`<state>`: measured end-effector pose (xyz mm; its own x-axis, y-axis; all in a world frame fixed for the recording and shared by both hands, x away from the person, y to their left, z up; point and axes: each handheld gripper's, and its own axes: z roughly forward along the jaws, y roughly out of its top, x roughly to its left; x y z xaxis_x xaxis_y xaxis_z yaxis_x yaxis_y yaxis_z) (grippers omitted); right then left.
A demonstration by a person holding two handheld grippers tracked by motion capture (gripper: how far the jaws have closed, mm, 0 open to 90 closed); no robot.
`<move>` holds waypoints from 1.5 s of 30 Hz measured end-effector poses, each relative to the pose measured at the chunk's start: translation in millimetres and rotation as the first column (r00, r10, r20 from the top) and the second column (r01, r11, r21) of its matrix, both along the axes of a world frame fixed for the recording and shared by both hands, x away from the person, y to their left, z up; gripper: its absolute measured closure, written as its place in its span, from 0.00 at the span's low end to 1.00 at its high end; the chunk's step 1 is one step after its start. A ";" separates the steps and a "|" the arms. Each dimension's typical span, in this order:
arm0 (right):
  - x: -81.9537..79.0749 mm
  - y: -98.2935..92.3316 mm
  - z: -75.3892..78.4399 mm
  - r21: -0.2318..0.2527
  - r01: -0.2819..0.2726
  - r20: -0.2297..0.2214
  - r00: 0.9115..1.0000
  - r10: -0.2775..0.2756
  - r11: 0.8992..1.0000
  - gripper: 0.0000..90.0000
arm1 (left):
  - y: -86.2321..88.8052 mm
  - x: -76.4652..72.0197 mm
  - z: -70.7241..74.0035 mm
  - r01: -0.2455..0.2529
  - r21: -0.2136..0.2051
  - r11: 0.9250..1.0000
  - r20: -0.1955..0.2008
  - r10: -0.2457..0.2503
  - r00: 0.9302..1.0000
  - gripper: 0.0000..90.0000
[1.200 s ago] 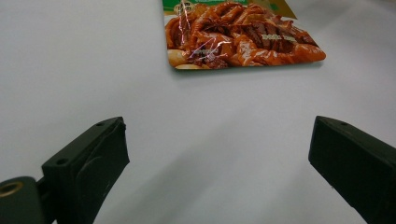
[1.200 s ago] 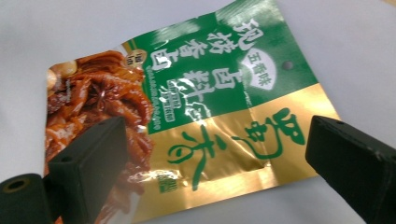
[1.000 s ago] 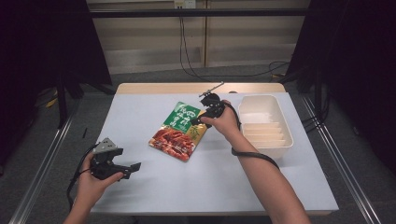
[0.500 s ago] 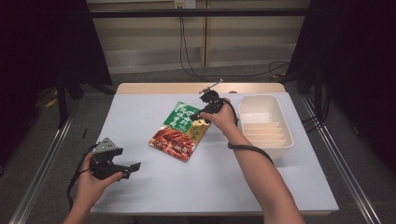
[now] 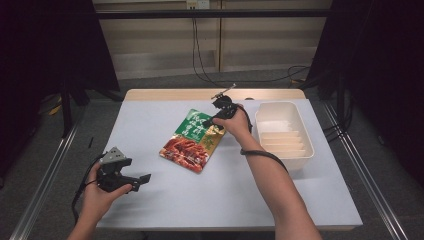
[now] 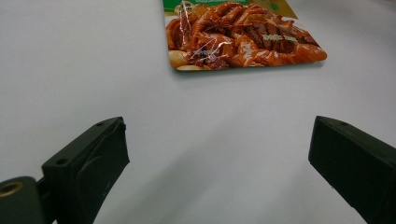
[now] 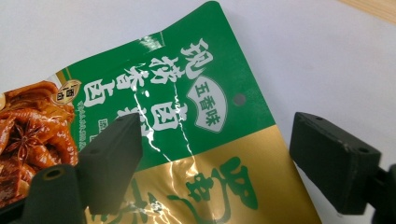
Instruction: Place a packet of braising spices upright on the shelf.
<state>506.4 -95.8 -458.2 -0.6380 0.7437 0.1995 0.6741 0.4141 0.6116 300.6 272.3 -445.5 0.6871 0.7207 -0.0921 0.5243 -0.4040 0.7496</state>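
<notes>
Right tongs: right gripper point(image 7: 210, 154) is hovering just over the far, green end of the food pouch point(image 5: 194, 139). Its jaws are standing apart, one on each side of the pouch corner, and they have just been closing a little; the pads are not pressing on the foil yet.

Left tongs: left gripper point(image 5: 131, 178) is resting near the table edge at about 7 o'clock from the pouch, well apart from it. Its jaws are standing wide apart, with nothing but bare table point(image 5: 150, 125) between them.

Change: compared with a second ago, the right hand point(image 5: 235, 122) is sitting lower and closer on the pouch top, while the left hand is staying where it was.

Meaning: I am judging that the grasp on the pouch is beginning now; the pouch is not lifted, so the work is still at an early part.

Pouch place: it is lying flat near the middle of the table, just beside the white tray point(image 5: 300, 112), which is at about 3 o'clock from it.

Pouch axis: the long axis is running from about 1 o'clock to 7 o'clock in the high view. The green end with a small hanging hole is pointing to 1 o'clock, and the end with the red food picture is pointing to 7 o'clock, toward the left gripper.
</notes>
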 end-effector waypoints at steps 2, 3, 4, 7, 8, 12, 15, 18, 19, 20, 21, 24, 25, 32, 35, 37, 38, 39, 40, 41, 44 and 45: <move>0.6 0.2 -0.7 -0.001 0.001 0.000 1.000 -0.001 1.000 0.20 | 0.1 0.0 0.1 0.002 0.003 1.000 0.000 -0.002 1.000 0.05; 2.0 0.0 -2.1 0.007 0.000 -0.007 1.000 0.000 1.000 0.20 | -0.1 -0.1 0.0 0.002 0.003 1.000 0.000 -0.002 1.000 0.05; 2.8 0.1 -2.7 0.010 -0.005 -0.007 1.000 0.005 1.000 0.21 | -0.7 -0.1 -0.3 0.001 -0.003 1.000 -0.002 -0.001 1.000 0.05; 4.4 0.6 -3.4 0.008 -0.003 -0.012 1.000 0.003 1.000 0.21 | -1.0 -0.1 -0.3 0.004 -0.004 1.000 -0.004 -0.004 1.000 0.05; 4.4 0.6 -3.4 0.008 -0.003 -0.012 1.000 0.003 1.000 0.21 | -1.0 -0.1 -0.3 0.004 -0.004 1.000 -0.004 -0.004 1.000 0.05; 8.4 -0.1 -1.9 0.012 -0.007 -0.013 1.000 0.007 1.000 0.23 | -0.9 0.0 -0.2 0.000 -0.008 1.000 -0.004 0.000 1.000 0.05; 9.9 0.3 -2.3 0.016 -0.006 -0.019 1.000 0.006 1.000 0.24 | -0.9 0.2 -0.3 0.004 -0.004 1.000 -0.004 -0.004 1.000 0.05; 10.9 0.8 -2.9 0.022 -0.007 -0.018 1.000 0.007 1.000 0.26 | -0.9 0.3 -0.3 0.009 0.003 1.000 -0.002 -0.009 1.000 0.05; 11.9 2.2 -4.2 0.017 -0.016 -0.020 1.000 0.016 1.000 0.26 | -1.0 0.2 -0.3 0.008 0.002 1.000 -0.002 -0.008 1.000 0.05; 11.9 2.2 -4.2 0.017 -0.016 -0.020 1.000 0.016 1.000 0.26 | -1.3 0.0 -0.3 0.006 -0.005 1.000 -0.005 -0.006 1.000 0.05; 12.4 3.6 -5.2 0.008 -0.022 -0.022 1.000 0.022 1.000 0.27 | -0.9 0.0 0.1 0.004 -0.002 1.000 -0.002 -0.004 1.000 0.05; 12.7 4.4 -5.4 0.006 -0.024 -0.025 0.999 0.025 1.000 0.27 | -0.7 0.1 0.0 0.004 -0.003 1.000 -0.003 -0.004 1.000 0.05; 12.6 4.4 -5.2 0.007 -0.024 -0.022 0.999 0.024 1.000 0.28 | -0.8 0.0 -0.1 0.002 -0.007 1.000 -0.003 -0.002 1.000 0.05; 9.4 -2.9 4.1 0.010 -0.031 -0.011 0.999 0.031 0.999 0.47 | -1.5 0.2 -0.1 0.006 -0.001 1.000 -0.002 -0.006 1.000 0.05; 8.4 -5.9 9.6 0.011 -0.033 -0.026 0.999 0.033 0.999 0.54 | -1.8 0.1 0.6 0.012 0.005 1.000 -0.001 -0.012 1.000 0.05; 7.5 -6.0 13.0 0.006 -0.035 -0.037 0.999 0.035 0.999 0.57 | -2.3 -0.1 0.7 0.011 0.011 1.000 0.005 -0.011 1.000 0.05; 7.5 -6.0 13.0 0.006 -0.035 -0.037 0.999 0.035 0.999 0.57 | -2.3 -0.1 0.7 0.011 0.011 1.000 0.005 -0.011 1.000 0.05; 7.3 -5.6 14.7 0.003 -0.041 -0.039 0.998 0.041 0.999 0.59 | -2.2 0.1 0.1 0.011 0.006 1.000 -0.002 -0.011 1.000 0.05; 7.2 -6.0 15.5 0.005 -0.041 -0.041 0.998 0.041 0.999 0.61 | -2.0 0.1 -0.1 0.010 0.003 1.000 -0.005 -0.010 1.000 0.05; 7.4 -6.6 15.8 0.010 -0.042 -0.039 0.998 0.043 0.999 0.62 | -1.8 0.1 -0.2 0.010 0.003 1.000 -0.004 -0.010 1.000 0.05; 7.6 -7.2 16.7 0.014 -0.037 -0.052 0.998 0.038 0.999 0.64 | -1.8 0.1 -0.1 0.010 0.001 1.000 -0.004 -0.010 1.000 0.05; 7.8 -7.3 17.5 0.009 -0.040 -0.055 0.998 0.040 0.999 0.65 | -1.8 0.1 -0.1 0.010 0.002 1.000 -0.003 -0.010 1.000 0.05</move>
